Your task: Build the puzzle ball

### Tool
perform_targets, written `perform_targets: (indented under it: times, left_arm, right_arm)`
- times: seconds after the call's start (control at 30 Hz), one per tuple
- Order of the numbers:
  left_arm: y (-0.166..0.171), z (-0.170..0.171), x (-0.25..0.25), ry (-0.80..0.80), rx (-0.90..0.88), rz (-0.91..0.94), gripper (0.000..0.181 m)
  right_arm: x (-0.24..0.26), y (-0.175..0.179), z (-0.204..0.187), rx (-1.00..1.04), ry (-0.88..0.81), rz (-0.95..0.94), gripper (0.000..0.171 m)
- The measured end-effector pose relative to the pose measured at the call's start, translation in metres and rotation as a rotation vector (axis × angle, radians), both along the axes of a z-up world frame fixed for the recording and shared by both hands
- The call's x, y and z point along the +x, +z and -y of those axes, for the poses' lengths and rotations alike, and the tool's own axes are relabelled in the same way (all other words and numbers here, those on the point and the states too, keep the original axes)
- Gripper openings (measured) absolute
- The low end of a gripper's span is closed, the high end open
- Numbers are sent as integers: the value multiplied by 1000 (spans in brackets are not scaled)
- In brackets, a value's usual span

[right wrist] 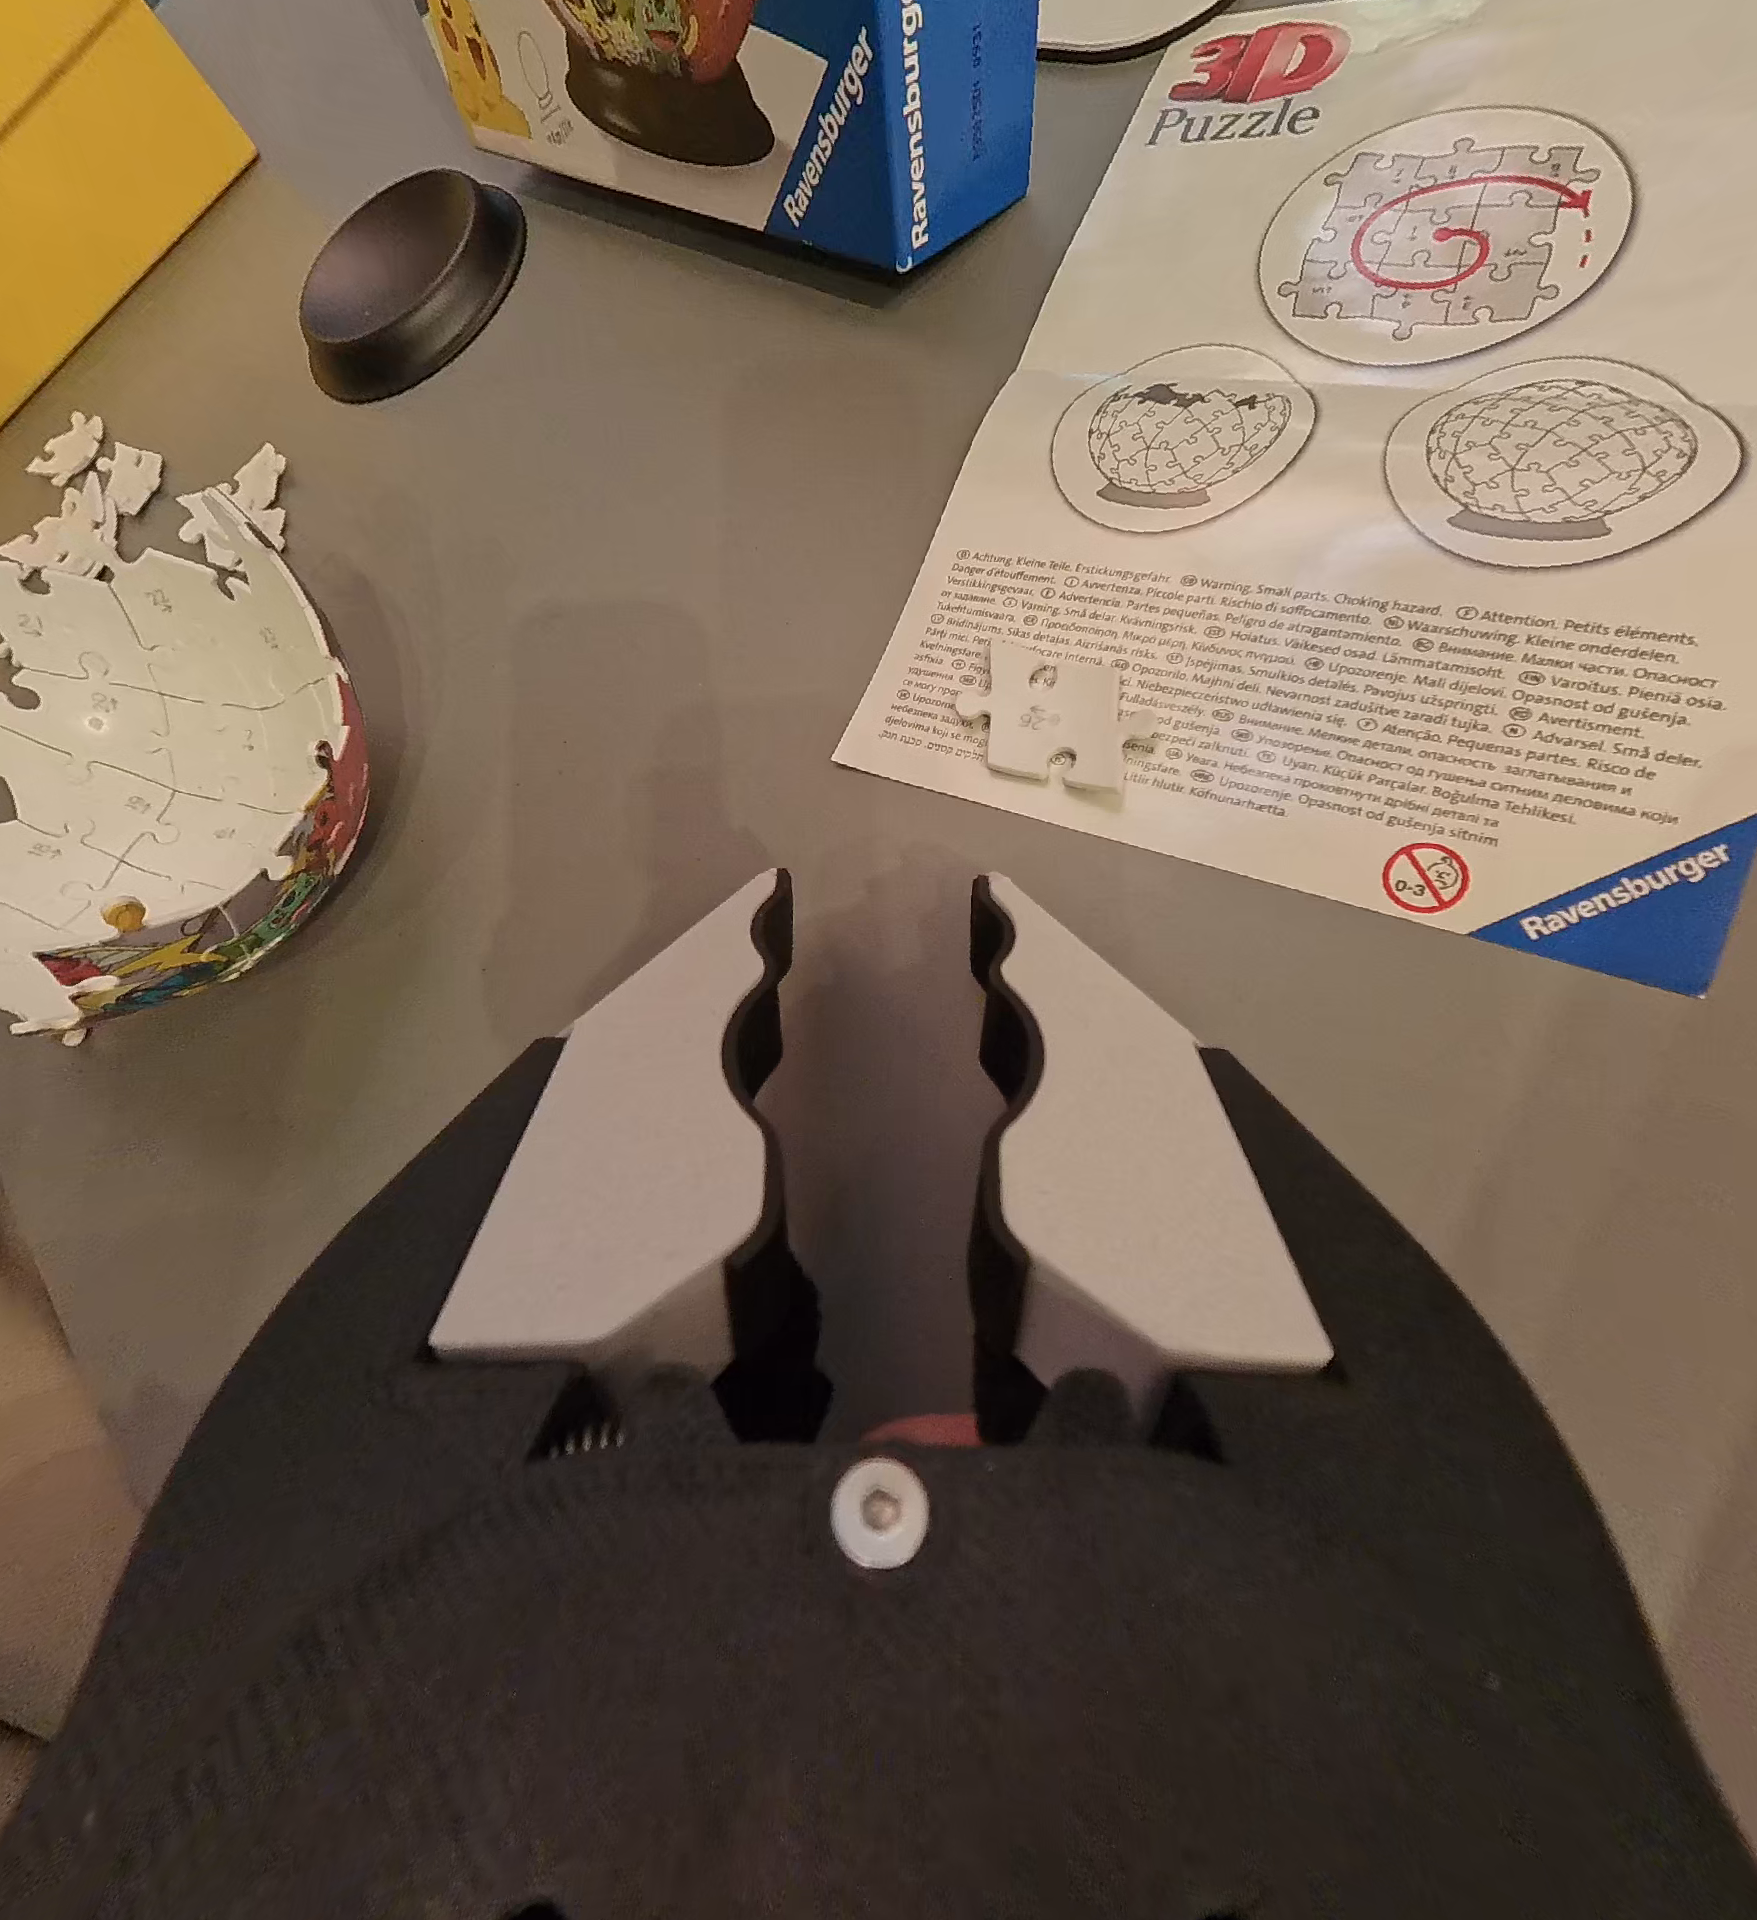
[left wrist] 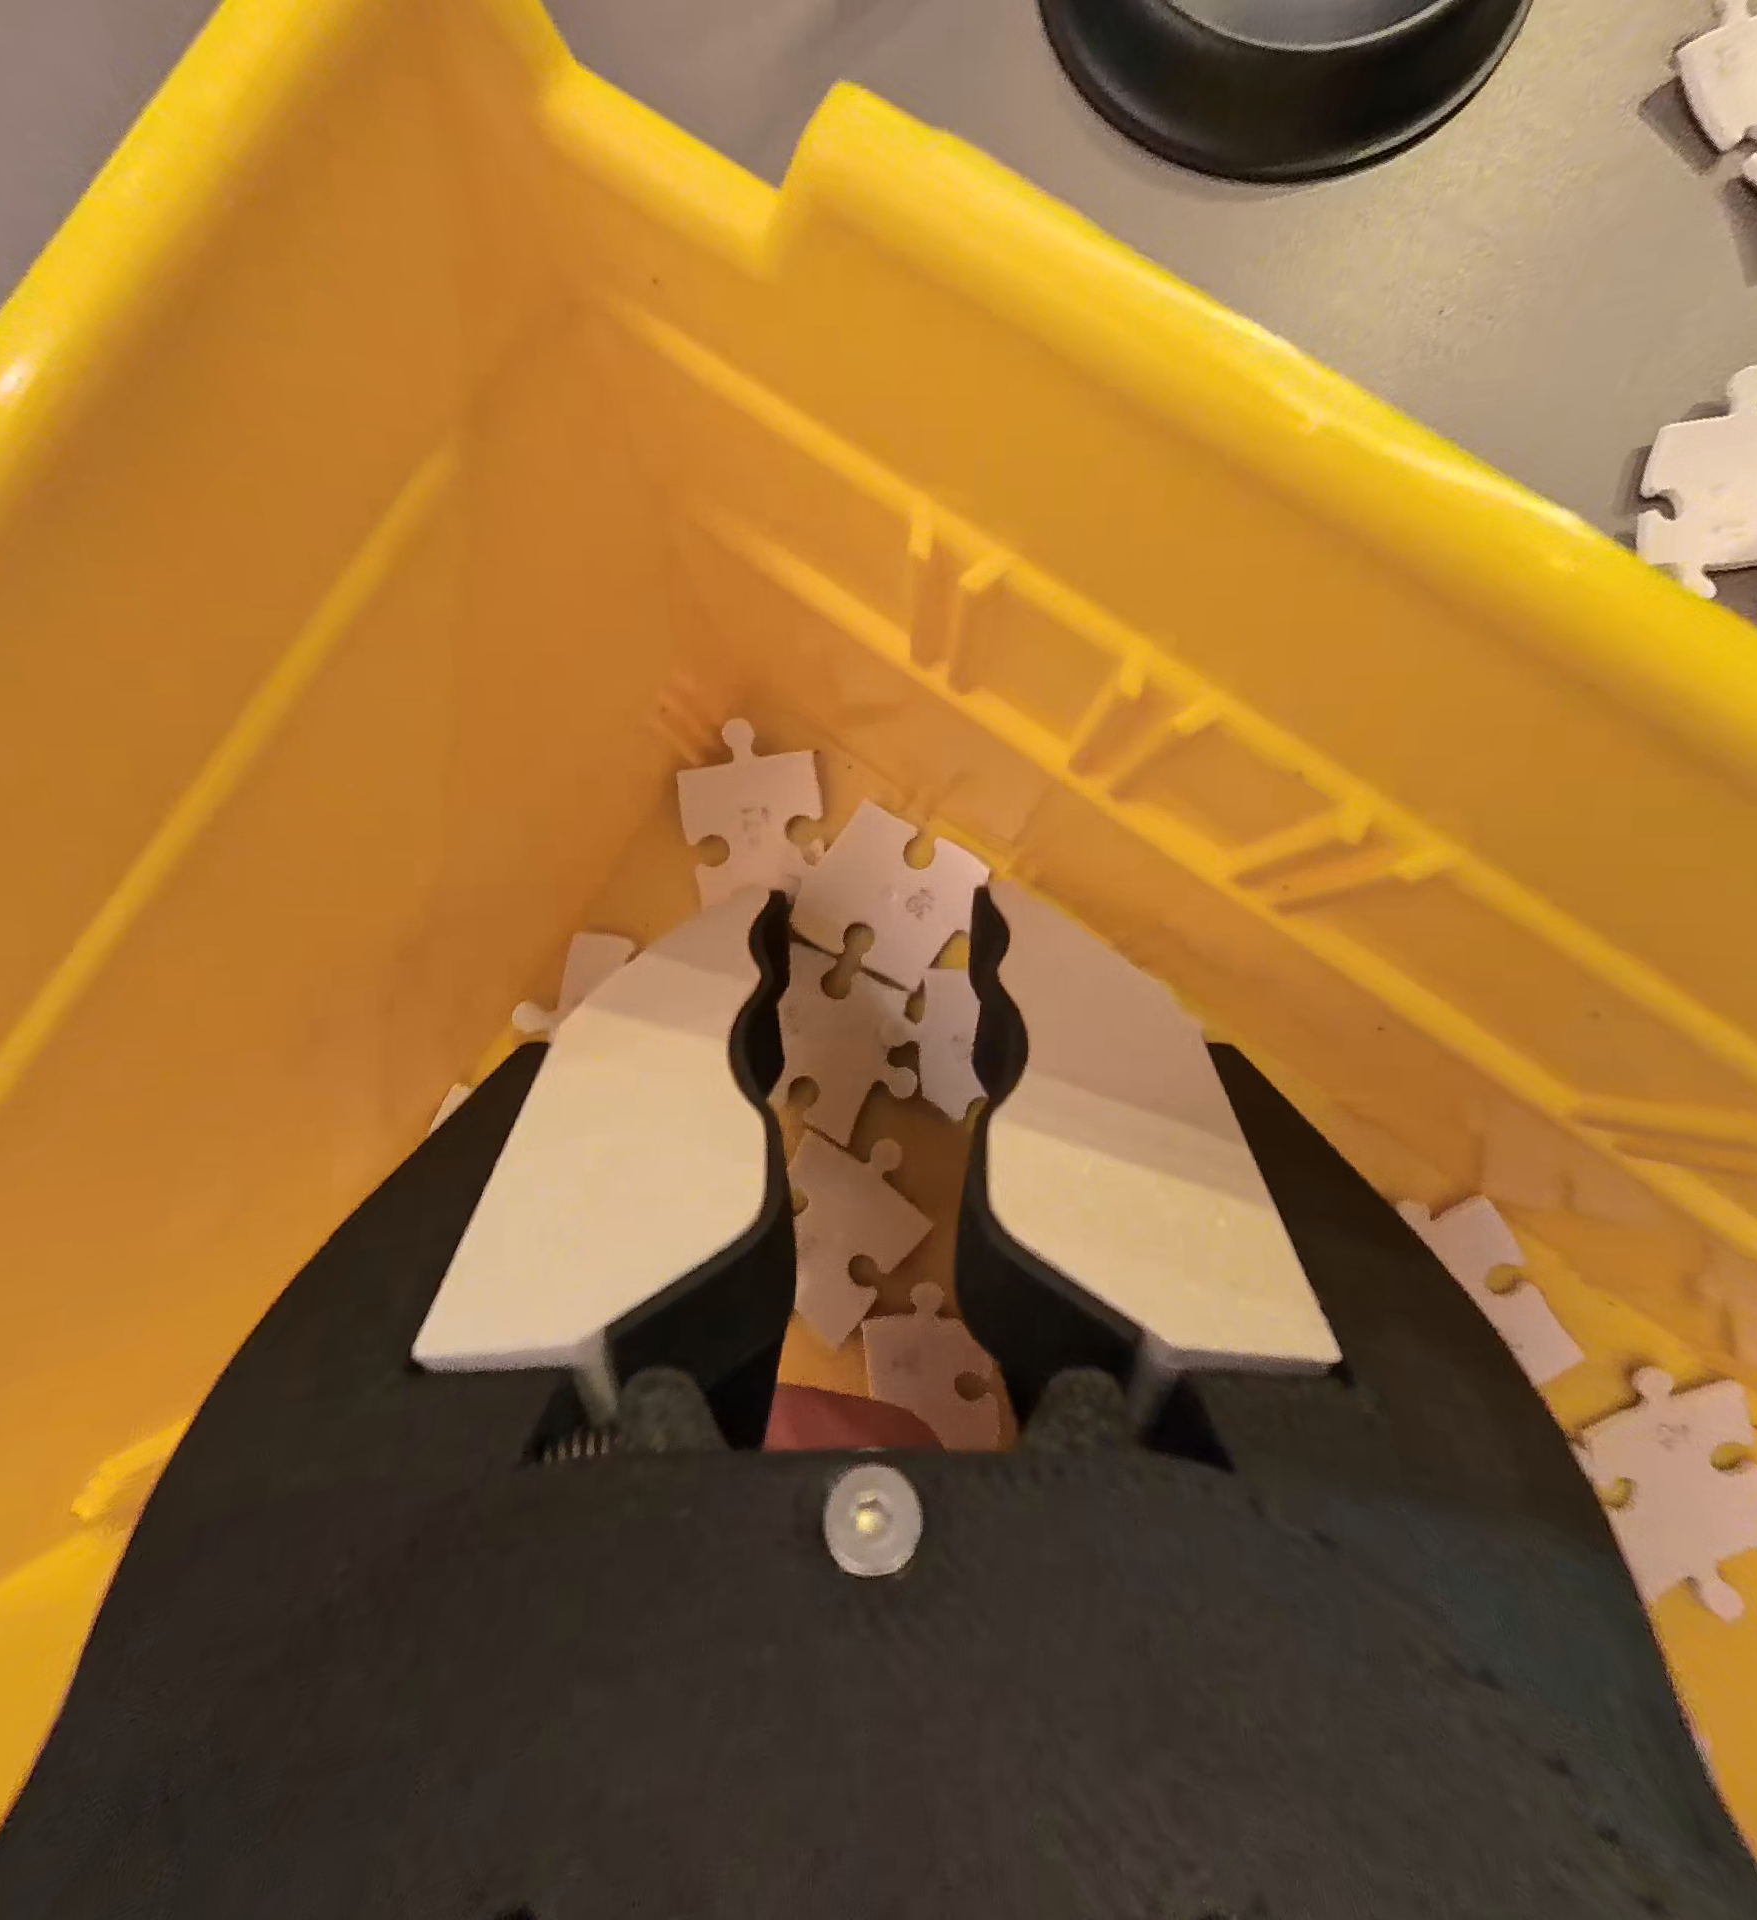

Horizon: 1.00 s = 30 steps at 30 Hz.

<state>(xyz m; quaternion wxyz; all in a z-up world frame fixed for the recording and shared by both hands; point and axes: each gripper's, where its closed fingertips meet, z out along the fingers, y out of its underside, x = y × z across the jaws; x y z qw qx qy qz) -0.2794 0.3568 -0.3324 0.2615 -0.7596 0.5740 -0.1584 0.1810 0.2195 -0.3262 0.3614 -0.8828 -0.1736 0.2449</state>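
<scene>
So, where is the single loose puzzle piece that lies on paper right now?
In the right wrist view, the loose puzzle piece lies on the lower left part of the instruction sheet, ahead and right of the open right gripper.

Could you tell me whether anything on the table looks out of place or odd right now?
One loose puzzle piece lies alone on the instruction leaflet, apart from the pieces in the yellow bin. The half-built ball rests on its side off the black stand.

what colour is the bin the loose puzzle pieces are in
Yellow; the bin shows best in the left wrist view.
</scene>
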Motion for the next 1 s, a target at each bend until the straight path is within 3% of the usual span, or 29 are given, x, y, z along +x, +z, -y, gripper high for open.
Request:
perform_targets:
  times: [0.13, 0.23, 0.27, 0.3, 0.4, 0.47, 0.57, 0.77, 0.83, 1.0]
  left_arm:
    - [11, 0, -6, 46, 34, 12, 32]
    - [39, -4, -13, 99, 80, 59, 32]
    - [52, -5, -13, 116, 98, 88, 24]
    - [67, -9, -15, 152, 120, 120, 0]
    - [105, 1, -12, 167, 156, 194, 0]
    - [113, 10, -11, 153, 202, 149, 0]
    - [106, 10, -25, 225, 233, 54, 1]
    - [69, -11, -91, 577, 228, -114, 35]
    - [55, -3, -100, 618, 162, -123, 46]
    - [33, 8, -122, 763, 81, -152, 53]
  right_arm:
    - [0, 0, 0, 0, 2, -2, 33]
    - [0, 0, 0, 0, 3, -2, 33]
    - [0, 0, 0, 0, 3, -2, 33]
    - [0, 0, 0, 0, 3, -2, 33]
    - [0, 0, 0, 1, 4, -1, 34]
    - [-1, 0, 0, 1, 4, -1, 34]
    - [-1, 0, 1, 1, 6, 0, 34]
    - [-2, 0, 1, 2, 12, 1, 35]
    - [-2, 0, 2, 2, 14, 0, 35]
    - [-2, 0, 2, 1, 20, -3, 35]
